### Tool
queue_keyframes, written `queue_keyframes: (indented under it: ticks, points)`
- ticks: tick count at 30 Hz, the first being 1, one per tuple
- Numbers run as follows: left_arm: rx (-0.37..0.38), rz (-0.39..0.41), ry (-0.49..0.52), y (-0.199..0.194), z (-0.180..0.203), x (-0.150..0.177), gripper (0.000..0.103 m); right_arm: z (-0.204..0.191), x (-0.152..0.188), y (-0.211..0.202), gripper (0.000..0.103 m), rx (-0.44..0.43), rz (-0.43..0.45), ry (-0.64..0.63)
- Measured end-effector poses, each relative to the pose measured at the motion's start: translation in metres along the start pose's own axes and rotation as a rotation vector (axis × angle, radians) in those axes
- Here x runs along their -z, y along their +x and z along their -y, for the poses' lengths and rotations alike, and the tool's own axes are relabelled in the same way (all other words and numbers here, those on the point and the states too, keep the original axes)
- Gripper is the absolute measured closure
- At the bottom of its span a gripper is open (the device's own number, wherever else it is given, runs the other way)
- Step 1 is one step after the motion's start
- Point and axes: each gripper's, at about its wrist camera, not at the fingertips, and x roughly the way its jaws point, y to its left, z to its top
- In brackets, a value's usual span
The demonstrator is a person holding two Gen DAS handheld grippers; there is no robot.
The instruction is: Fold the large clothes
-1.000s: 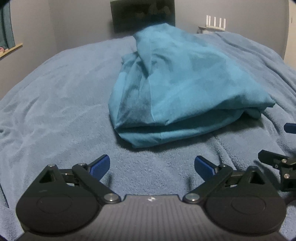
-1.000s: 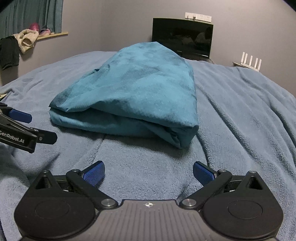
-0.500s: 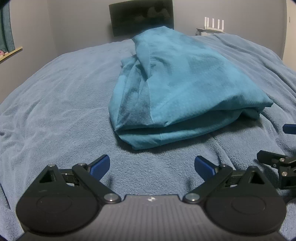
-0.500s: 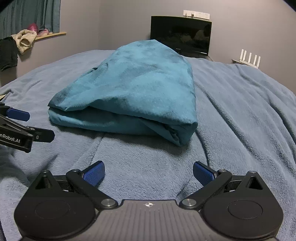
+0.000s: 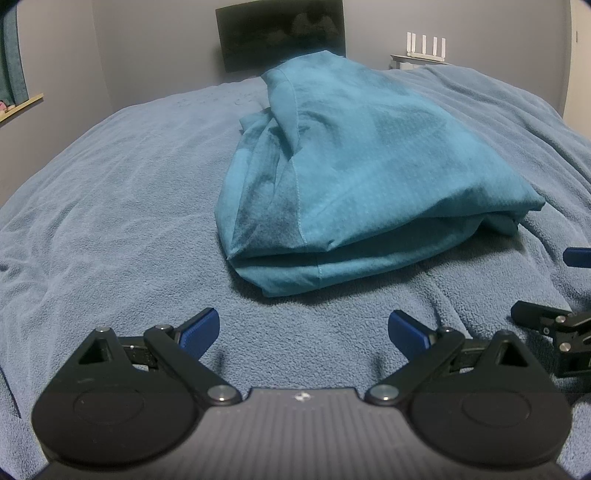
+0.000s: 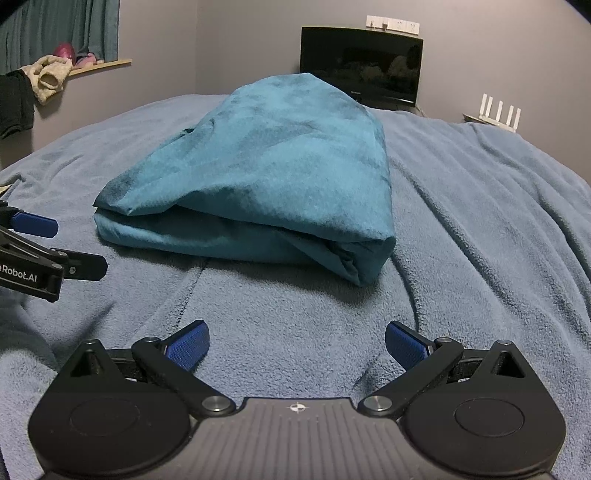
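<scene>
A teal garment [image 5: 354, 184] lies folded into a thick bundle on a blue fleece blanket [image 5: 110, 206]; in the left wrist view it fills the centre and upper right of the frame, with a stitched seam running down its near left part and its layered edges facing the camera; in the right wrist view the same bundle [image 6: 266, 184] sits at centre, its rolled corner toward the lower right. The left gripper [image 5: 303, 326] stands at the bottom of its frame with its blue pads spread wide, holding nothing, apart from the near edge of the garment; the right gripper [image 6: 297, 341] is likewise spread wide and empty at the bottom of its own frame, the cloth lying beyond it. Each tool shows at the other's frame edge. A dark screen [image 6: 360, 64] stands against the wall at upper centre; a white router [image 6: 498, 114] sits at upper right; a curtain [image 6: 55, 33] hangs at upper left.
</scene>
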Motion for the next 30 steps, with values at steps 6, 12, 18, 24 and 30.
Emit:
queue_keyframes:
  ticks: [6,12,18,24,30]
  points:
    - [0.0,0.0,0.0,0.0,-0.0002,0.0001,0.004,0.0004,0.0002,0.0004,0.0,0.0,-0.002,-0.001]
    - [0.0,0.001,0.001,-0.0001,-0.0006,0.0001,0.004,0.0003,0.0005,0.0007,0.0,-0.001,-0.004,-0.003]
    - [0.002,-0.001,-0.002,0.0009,-0.0009,0.0002,0.004,0.0012,0.0019,0.0019,0.0,0.0,-0.012,-0.004]
    - [0.003,-0.003,-0.001,0.0019,-0.0013,0.0006,0.004,0.0016,0.002,0.0031,0.0,-0.001,-0.019,-0.006]
    - [0.004,-0.008,-0.002,0.0033,-0.0023,0.001,0.004,0.0015,0.0019,0.0037,0.0,-0.001,-0.022,-0.005]
